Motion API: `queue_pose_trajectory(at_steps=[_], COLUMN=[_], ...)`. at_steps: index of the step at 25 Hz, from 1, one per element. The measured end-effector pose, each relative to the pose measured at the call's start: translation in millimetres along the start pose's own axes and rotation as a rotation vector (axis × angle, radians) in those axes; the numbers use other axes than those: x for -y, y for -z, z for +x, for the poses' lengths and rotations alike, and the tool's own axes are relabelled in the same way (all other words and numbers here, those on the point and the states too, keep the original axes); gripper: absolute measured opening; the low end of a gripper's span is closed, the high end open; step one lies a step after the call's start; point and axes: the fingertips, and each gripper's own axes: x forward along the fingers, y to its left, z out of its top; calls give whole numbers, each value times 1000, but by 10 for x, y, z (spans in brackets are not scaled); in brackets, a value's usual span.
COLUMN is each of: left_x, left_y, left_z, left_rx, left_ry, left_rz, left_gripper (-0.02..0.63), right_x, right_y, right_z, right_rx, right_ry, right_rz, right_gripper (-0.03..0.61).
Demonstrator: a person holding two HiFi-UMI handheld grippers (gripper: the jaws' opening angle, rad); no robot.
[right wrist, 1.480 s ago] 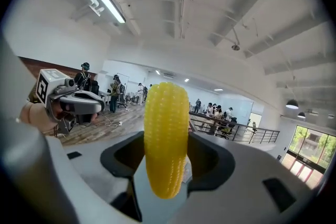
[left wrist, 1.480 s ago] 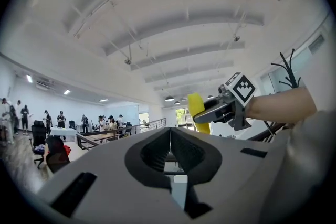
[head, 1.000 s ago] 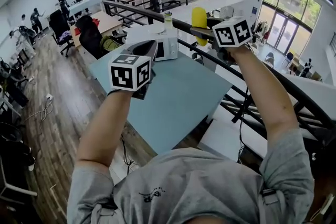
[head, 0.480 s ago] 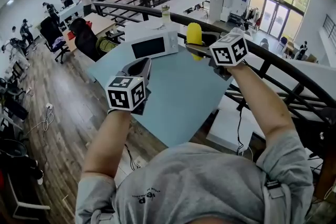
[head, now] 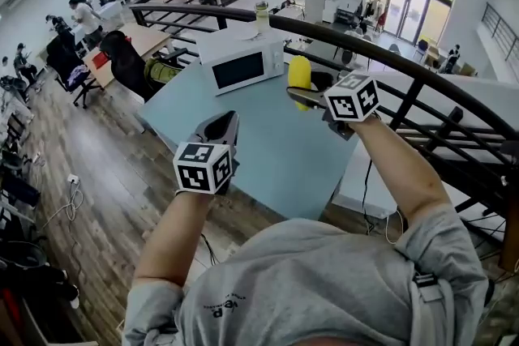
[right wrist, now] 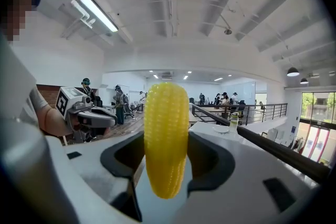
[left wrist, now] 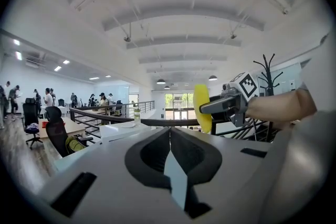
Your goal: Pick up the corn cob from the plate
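My right gripper (head: 302,94) is shut on a yellow corn cob (head: 300,80), which stands upright between its jaws, raised well above the blue table (head: 276,150). In the right gripper view the corn cob (right wrist: 166,139) fills the middle, clamped at its midsection. The left gripper (head: 220,128) is held up to the left, jaws closed together with nothing between them. From the left gripper view the corn cob (left wrist: 201,107) and the right gripper (left wrist: 209,109) show off to the right. No plate is in view.
A white microwave (head: 242,65) stands at the table's far side, with a bottle (head: 261,14) on top. A dark railing (head: 389,69) runs behind and to the right of the table. Office chairs (head: 130,65), desks and people are further back on the left.
Both grippers have come down and nearer to me, the right one still carrying the corn cob. The view has tilted, so the microwave and more of the table show.
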Motion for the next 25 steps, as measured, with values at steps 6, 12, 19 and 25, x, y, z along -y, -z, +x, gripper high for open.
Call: queue_pose_trajectory(at_steps=[6,12,19,25], left_x=[-48,260,669,909], left_y=[347,622,1078,1381], left_z=[-94,-45,66,37], left_rx=[-24,-38,-59,-98], left_ry=[22,-21,-135,-174], left_rz=[3,-26,-118,-158], left_gripper=[18,18,18,18], right_x=[-186,-181,-206,-209], right_y=[314,649,1216,1532], right_z=[119,-27,-266,-382], right_rx=[-24,-39,-88,-87], right_ry=[-8,-81,-206,-254], right_rz=[32,54,42,81], right_gripper=[259,259,261,261])
